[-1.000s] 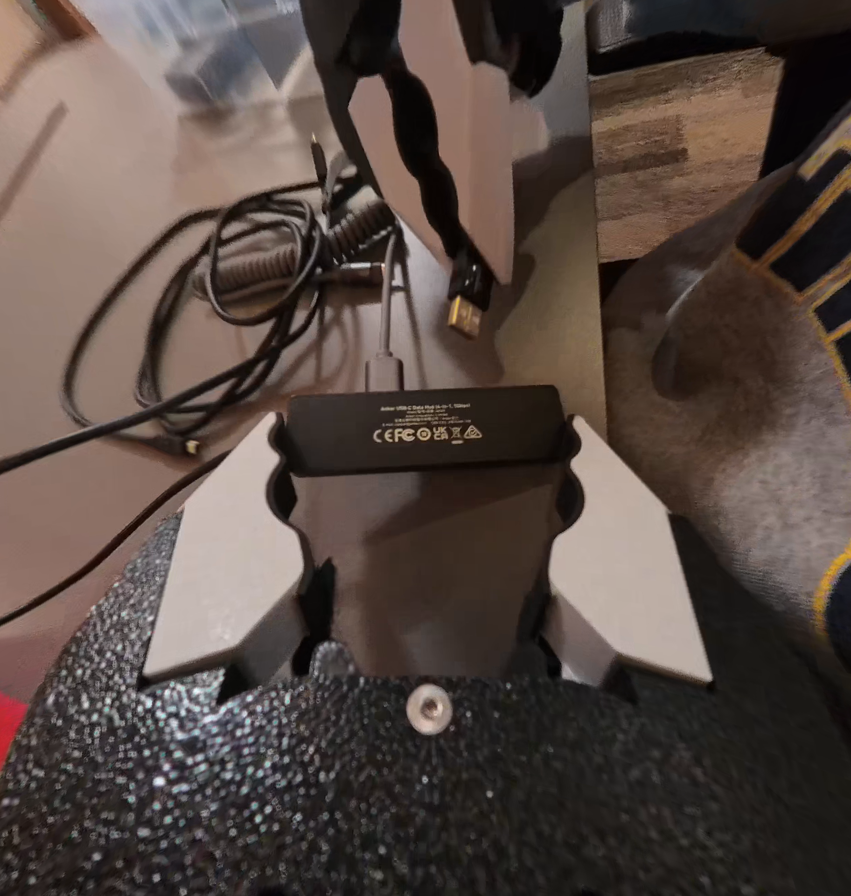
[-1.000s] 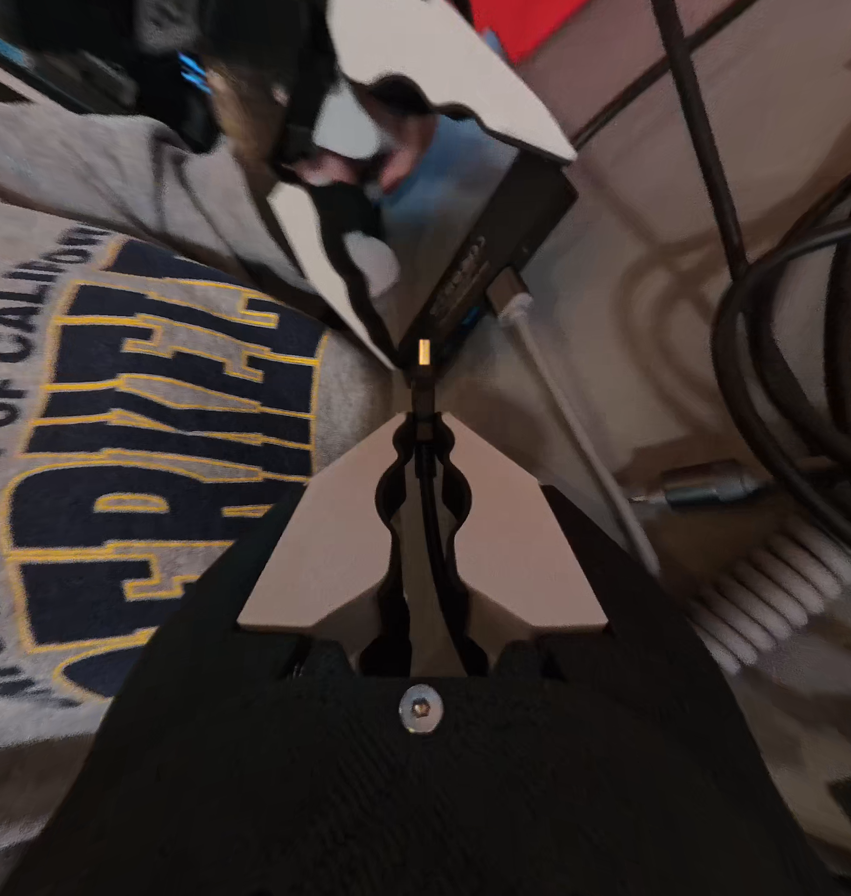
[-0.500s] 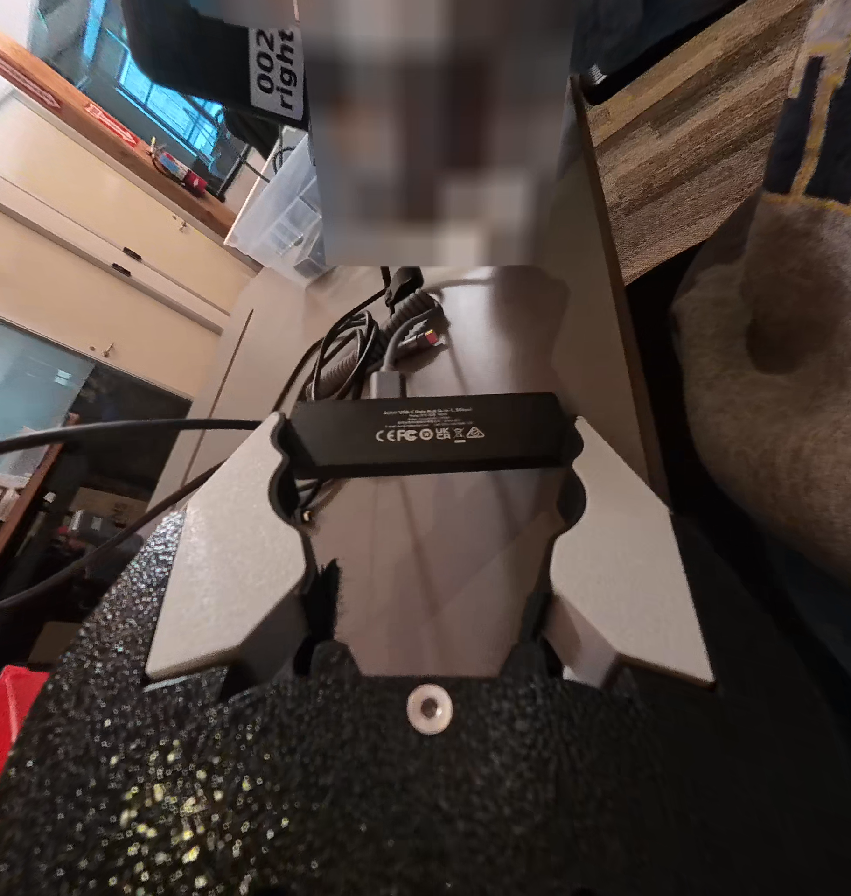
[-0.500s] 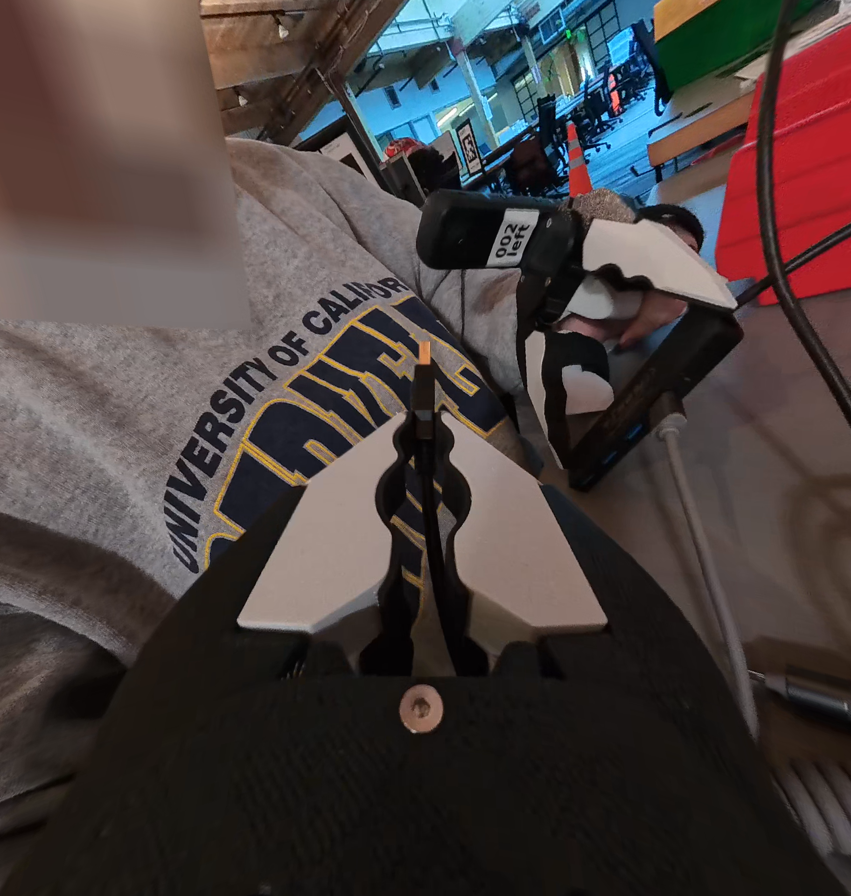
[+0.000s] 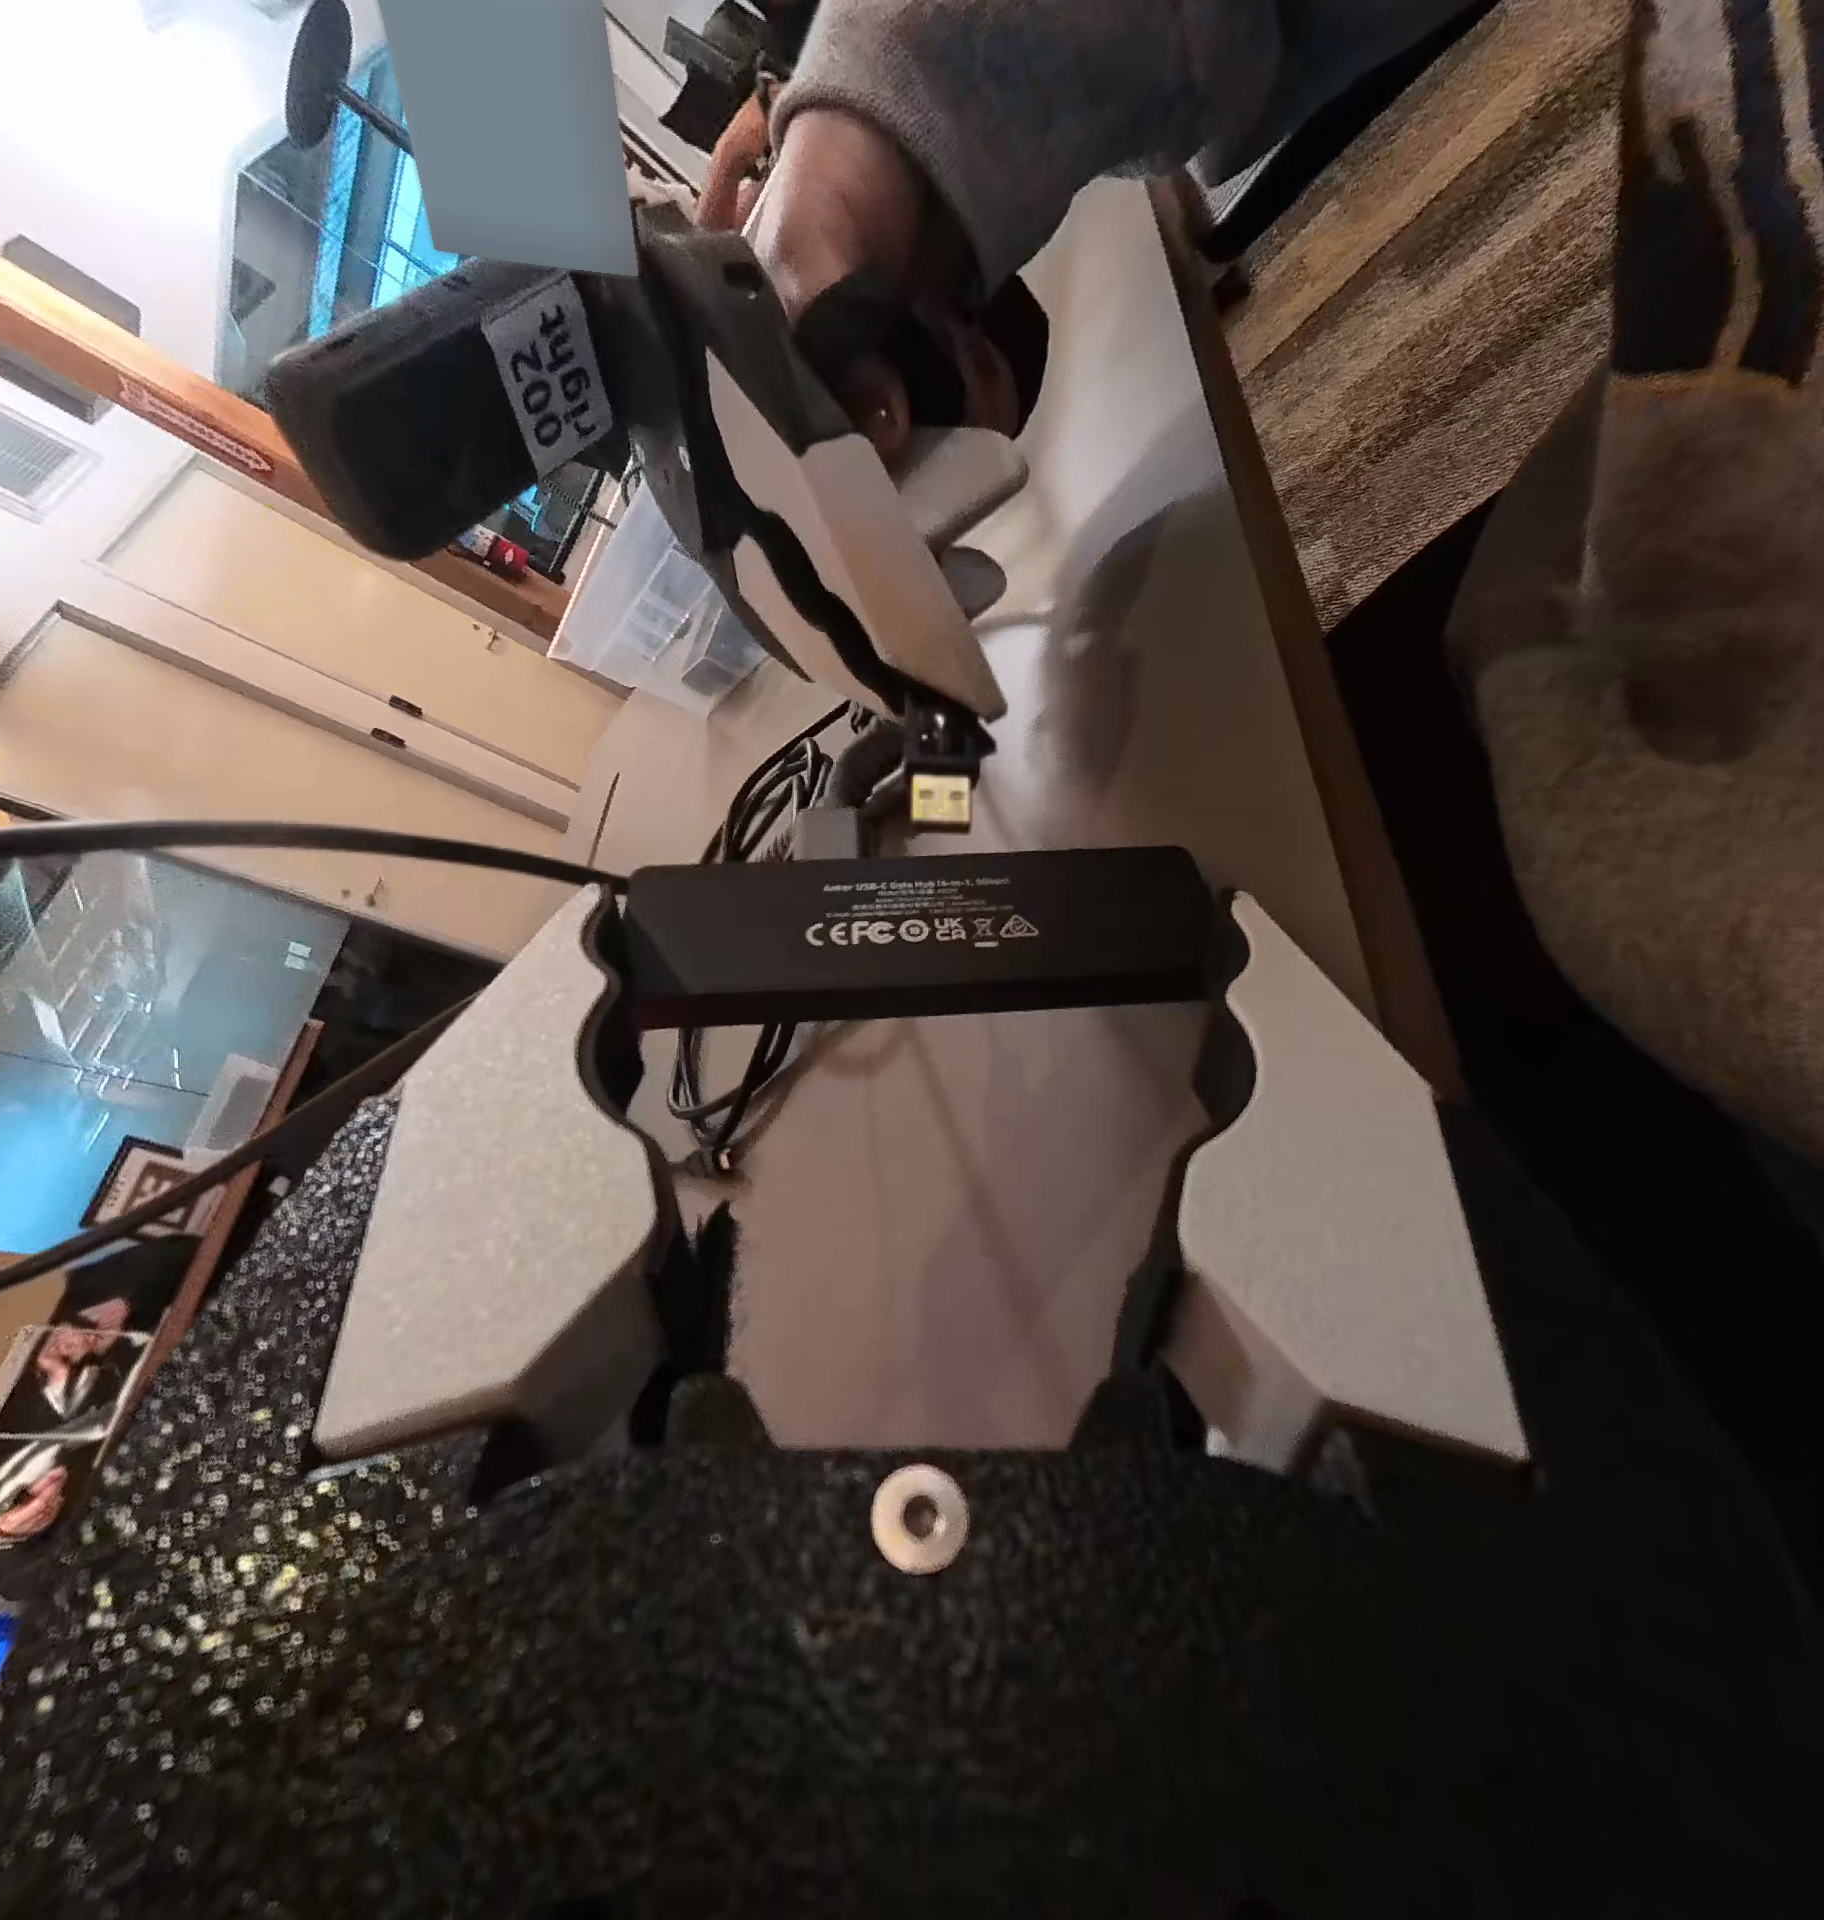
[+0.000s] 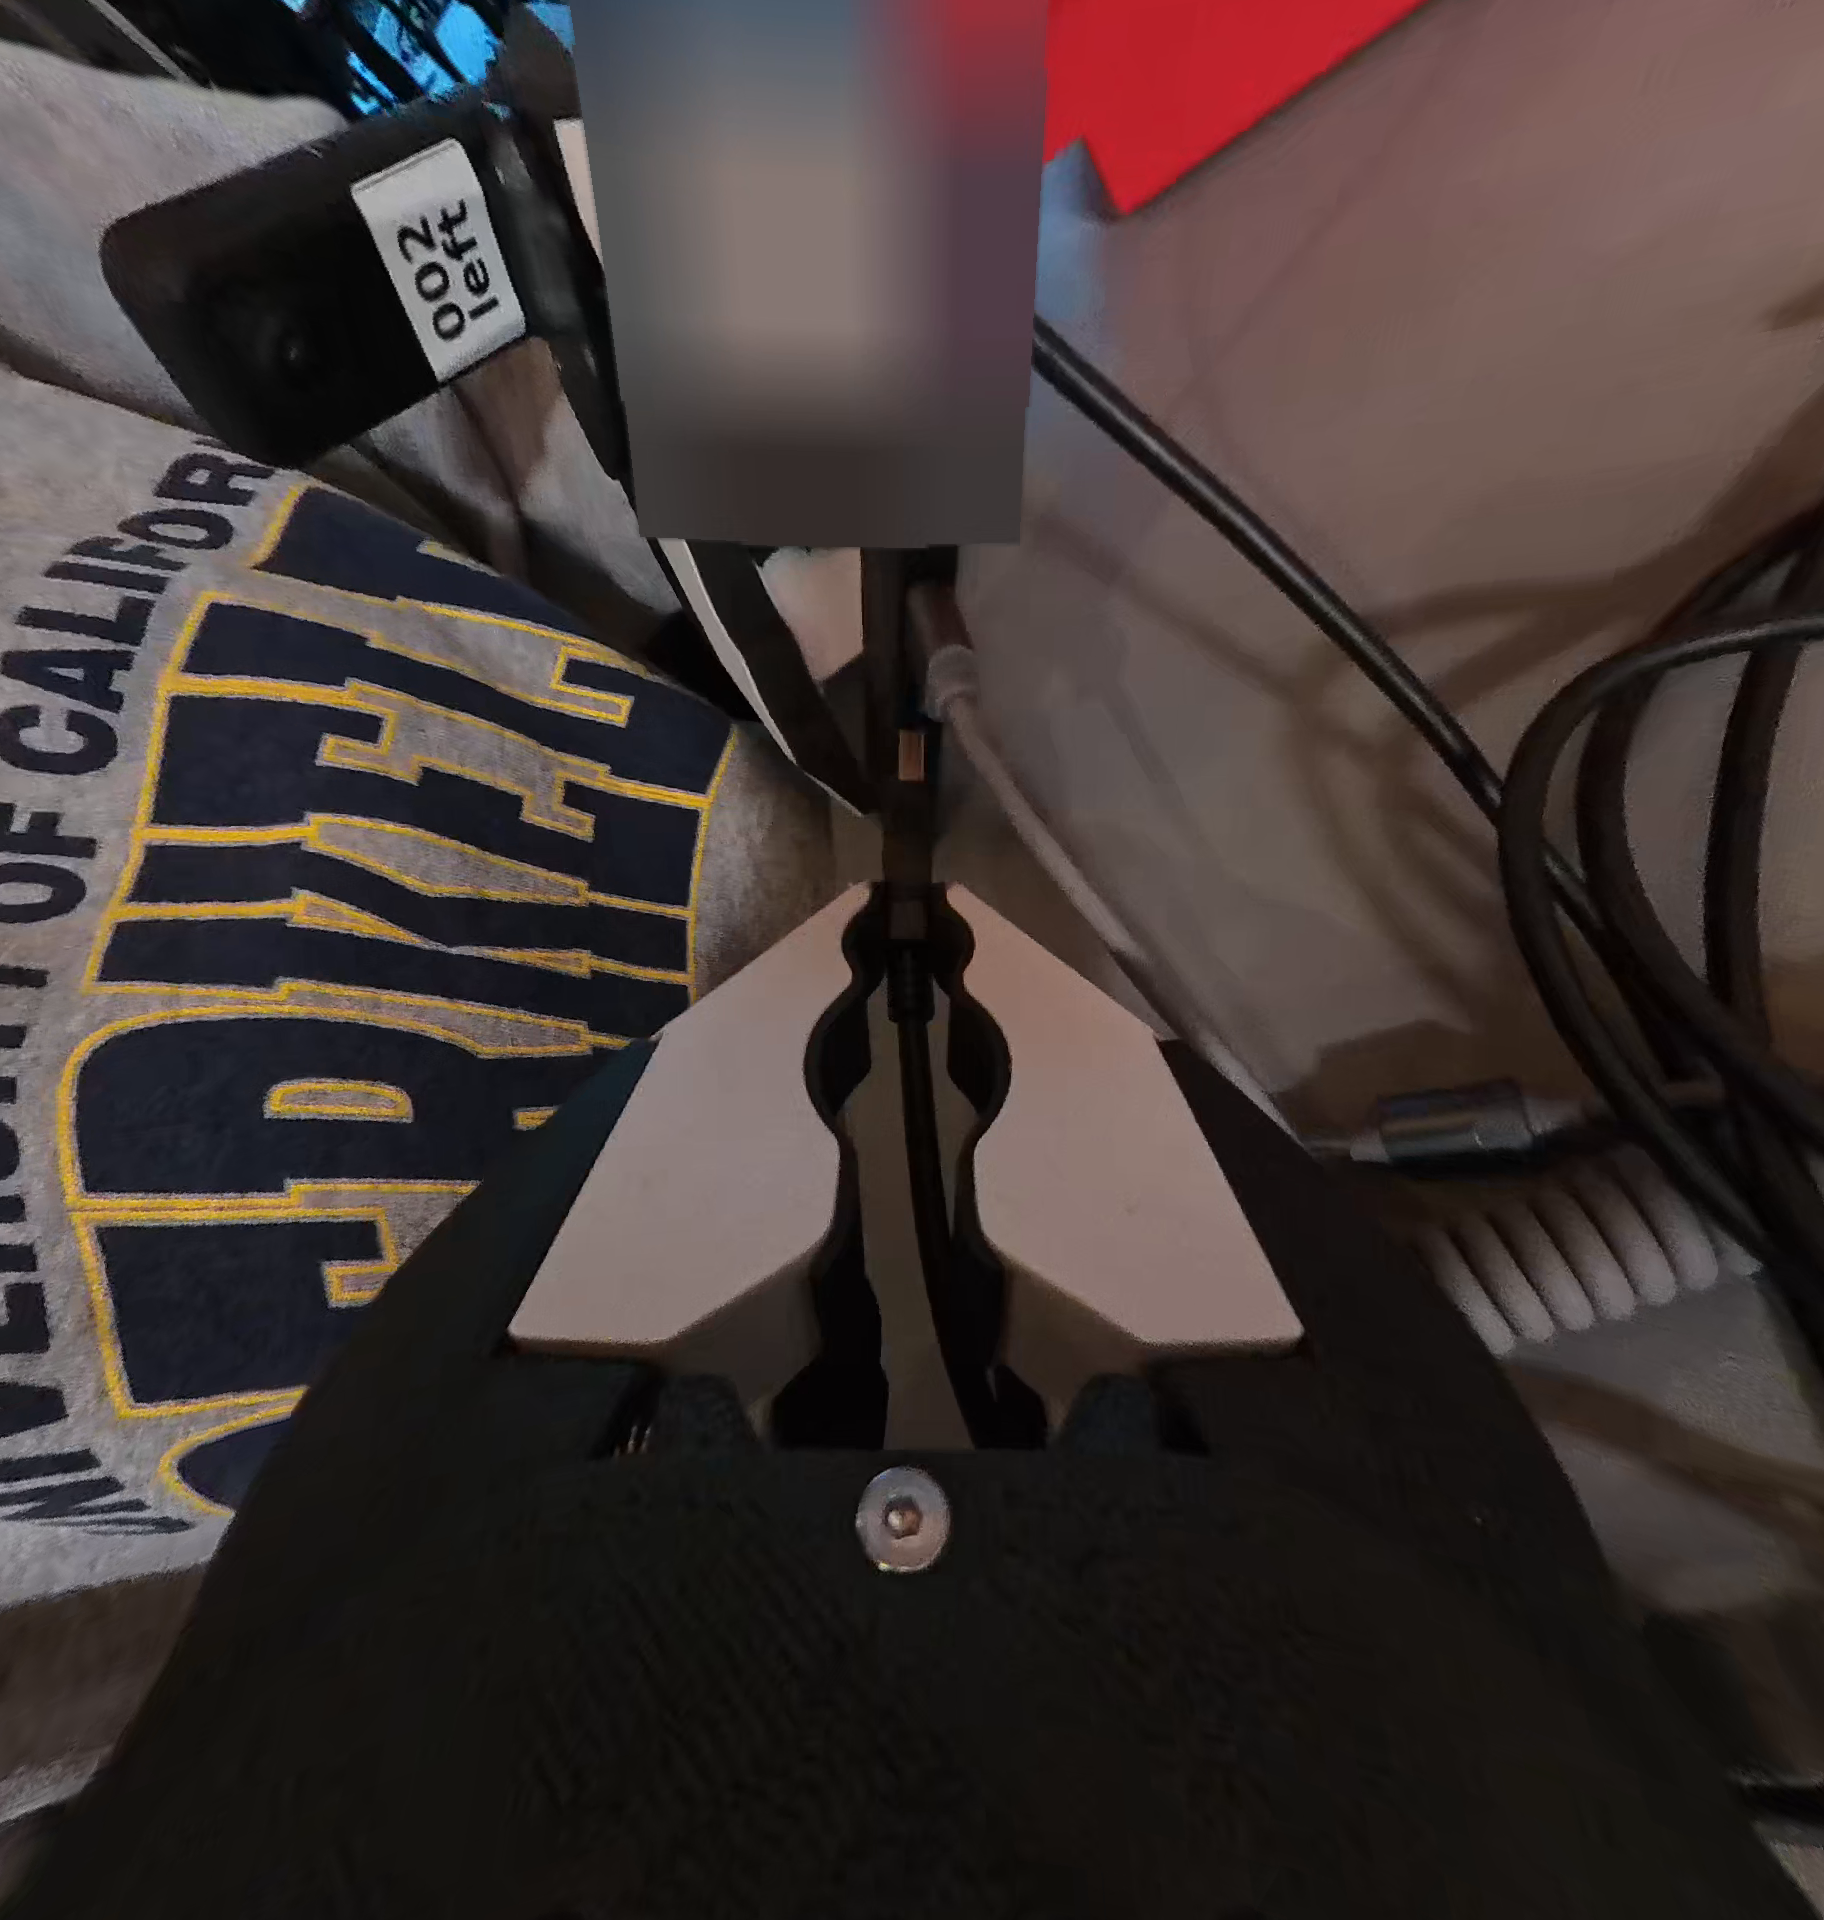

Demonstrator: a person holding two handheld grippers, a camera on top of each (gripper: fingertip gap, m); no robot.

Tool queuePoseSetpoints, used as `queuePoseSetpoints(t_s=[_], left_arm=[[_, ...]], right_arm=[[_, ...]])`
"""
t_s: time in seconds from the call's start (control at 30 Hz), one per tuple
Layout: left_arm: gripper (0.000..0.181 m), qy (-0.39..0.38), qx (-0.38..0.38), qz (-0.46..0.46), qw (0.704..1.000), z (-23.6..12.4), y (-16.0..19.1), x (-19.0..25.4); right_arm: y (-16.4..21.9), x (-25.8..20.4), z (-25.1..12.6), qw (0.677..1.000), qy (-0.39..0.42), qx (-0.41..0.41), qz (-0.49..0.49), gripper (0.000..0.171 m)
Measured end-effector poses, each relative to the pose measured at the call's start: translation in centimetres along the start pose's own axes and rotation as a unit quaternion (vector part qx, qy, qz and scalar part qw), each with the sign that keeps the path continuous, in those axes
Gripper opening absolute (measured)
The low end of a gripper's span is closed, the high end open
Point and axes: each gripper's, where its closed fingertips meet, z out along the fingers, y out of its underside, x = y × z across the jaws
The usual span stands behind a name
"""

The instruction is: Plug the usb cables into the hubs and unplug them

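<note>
Gripping the black hub (image 5: 913,935) endwise, the left gripper (image 5: 913,940) is seen; just above the hub a gold USB plug (image 5: 939,802) is pinched by the right gripper (image 6: 906,899). Only the right wrist view shows the hub's grey cable (image 6: 1033,831).

A matte black rectangular USB hub (image 5: 913,935) with small white markings spans the pale grey fingers (image 5: 492,1174) of the left tool (image 5: 913,1023), whose body is black with a glittery speckle. Just beyond it, a gold-coloured metal USB plug (image 5: 939,802) on a black cable sits in the right tool (image 5: 944,717). Beneath them the smooth tabletop (image 5: 1126,644) is beige. Beside the right tool, a grey sweatshirt (image 6: 264,831) carries navy letters outlined in yellow.
</note>
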Motion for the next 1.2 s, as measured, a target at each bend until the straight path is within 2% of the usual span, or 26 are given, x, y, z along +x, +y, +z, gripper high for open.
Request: queuePoseSetpoints(t_s=[0.77,1.2], left_arm=[[0.108,0.017,0.036,0.036,0.999,0.1,-0.4,0.3],[0.108,0.025,0.05,0.03,0.998,0.7,-0.7,0.3]], right_arm=[[1.0,0.2,1.6,0.997,-0.074,-0.007,0.009,0.006],[1.0,0.2,2.3,0.998,-0.069,-0.005,-0.007,0.006]])
